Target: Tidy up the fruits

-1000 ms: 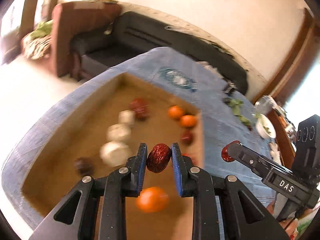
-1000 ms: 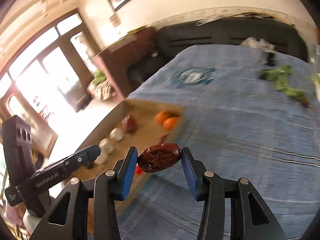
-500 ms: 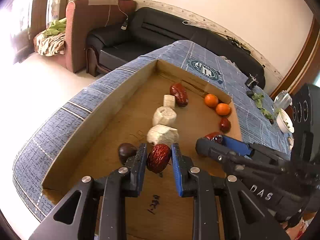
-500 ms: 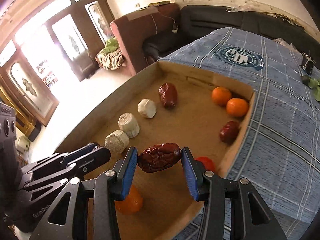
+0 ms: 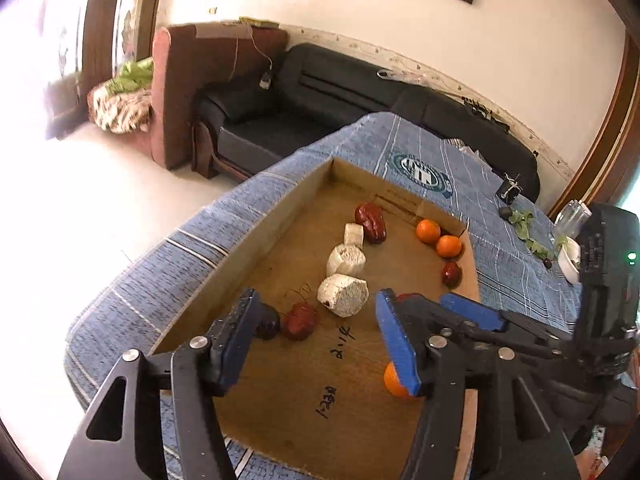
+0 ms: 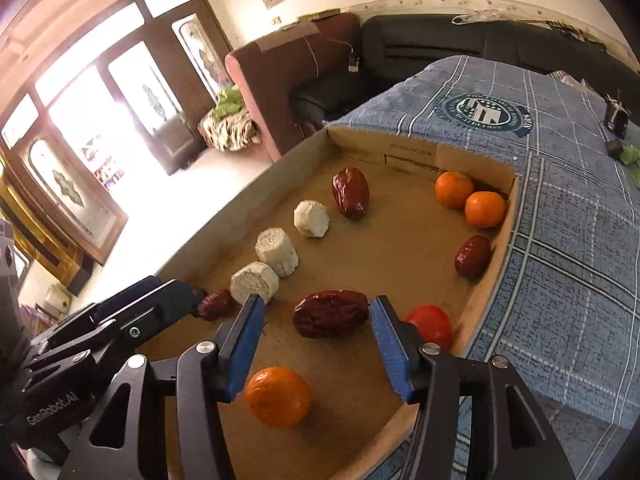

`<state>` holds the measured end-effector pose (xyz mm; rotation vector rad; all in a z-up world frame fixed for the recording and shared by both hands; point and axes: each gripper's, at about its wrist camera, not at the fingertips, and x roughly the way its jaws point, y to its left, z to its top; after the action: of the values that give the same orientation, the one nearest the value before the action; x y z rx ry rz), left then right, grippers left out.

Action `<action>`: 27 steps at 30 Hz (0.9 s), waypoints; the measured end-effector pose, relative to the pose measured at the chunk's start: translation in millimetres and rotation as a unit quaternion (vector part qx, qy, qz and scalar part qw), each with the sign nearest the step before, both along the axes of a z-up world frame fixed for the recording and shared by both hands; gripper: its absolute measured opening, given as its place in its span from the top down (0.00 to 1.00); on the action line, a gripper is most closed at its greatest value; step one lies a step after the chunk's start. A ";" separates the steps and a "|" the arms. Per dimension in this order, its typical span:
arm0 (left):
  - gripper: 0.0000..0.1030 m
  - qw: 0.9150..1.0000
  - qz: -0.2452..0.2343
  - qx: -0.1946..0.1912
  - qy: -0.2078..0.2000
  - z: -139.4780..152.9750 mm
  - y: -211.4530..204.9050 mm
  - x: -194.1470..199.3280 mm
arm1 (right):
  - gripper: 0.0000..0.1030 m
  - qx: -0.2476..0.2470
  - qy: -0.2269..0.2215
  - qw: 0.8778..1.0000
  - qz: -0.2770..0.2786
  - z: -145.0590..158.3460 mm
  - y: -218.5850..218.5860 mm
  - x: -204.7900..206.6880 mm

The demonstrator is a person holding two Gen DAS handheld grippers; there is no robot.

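Observation:
A shallow cardboard tray point(image 5: 280, 216) point(image 6: 492, 276) lies on a blue plaid cloth. My left gripper point(image 5: 316, 332) is open above it; a red date point(image 5: 300, 320) lies on the tray floor between its fingers, next to a dark fruit point(image 5: 268, 322). My right gripper point(image 6: 316, 336) is open too; a large wrinkled date point(image 6: 330, 313) lies on the floor between its fingers. Both grippers are empty. An orange point(image 6: 278, 396) lies just below the right gripper and a red fruit point(image 6: 430, 324) to its right.
In the tray lie three white chunks point(image 6: 276, 251), a big date point(image 6: 351, 192), two oranges point(image 6: 468, 196) in the far right corner and a small date point(image 6: 473, 255). A white bowl point(image 5: 570, 258) and green leaves point(image 5: 528, 228) sit on the cloth beyond.
Both grippers have opened and let their dates go onto the tray floor. Both had swung in over the tray in the second before.

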<state>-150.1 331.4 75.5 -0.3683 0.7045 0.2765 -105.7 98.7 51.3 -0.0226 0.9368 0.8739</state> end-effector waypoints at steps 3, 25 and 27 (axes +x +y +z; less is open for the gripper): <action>0.32 1.000 0.007 0.030 -0.003 9.2 -8.2 -4.8 | 0.39 0.019 -0.004 1.000 -0.015 10.7 -15.4 -7.8; 0.11 0.992 -0.015 0.125 -0.008 30.4 -96.1 -14.4 | 0.24 -0.018 -0.088 0.974 -0.210 25.0 -147.9 -73.3; 0.11 0.991 -0.019 0.129 -0.007 30.0 -101.7 -14.2 | 0.22 -0.018 -0.087 0.973 -0.211 21.3 -151.4 -74.1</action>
<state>-164.3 229.7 105.5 -0.1103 0.6525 0.3245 -179.7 -52.7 72.6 0.0665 0.7552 0.4521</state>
